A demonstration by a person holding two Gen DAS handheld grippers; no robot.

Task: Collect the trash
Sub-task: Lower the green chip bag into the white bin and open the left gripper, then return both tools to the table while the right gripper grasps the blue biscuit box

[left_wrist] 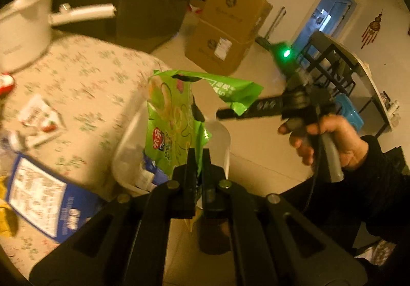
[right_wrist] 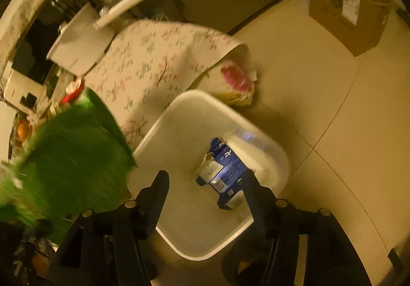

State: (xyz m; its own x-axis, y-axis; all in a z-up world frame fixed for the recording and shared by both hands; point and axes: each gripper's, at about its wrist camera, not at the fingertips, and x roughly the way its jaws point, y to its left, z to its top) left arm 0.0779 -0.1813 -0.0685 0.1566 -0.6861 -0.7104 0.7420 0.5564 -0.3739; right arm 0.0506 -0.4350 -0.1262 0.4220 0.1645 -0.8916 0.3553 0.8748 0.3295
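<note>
Two grippers hang over the white plastic bin (right_wrist: pixel 179 117). The left gripper (left_wrist: pixel 198 158) has its jaws clamped on the crinkly green snack bag (left_wrist: pixel 174 117), held just above the rim; the right gripper (right_wrist: pixel 206 183) has jaws apart, empty. Best to centre the bag over the opening before releasing, I'd say.

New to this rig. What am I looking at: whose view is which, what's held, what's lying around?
No robot: a person holds a two-finger gripper in each hand, each with a fisheye camera looking along its fingers. The left view shows the left gripper shut on a green snack bag, with the person's hand holding the other tool. The right view shows the right gripper open and empty above a white bin containing a blue carton. On the floral tablecloth sit a white pot and more wrappers.
</note>
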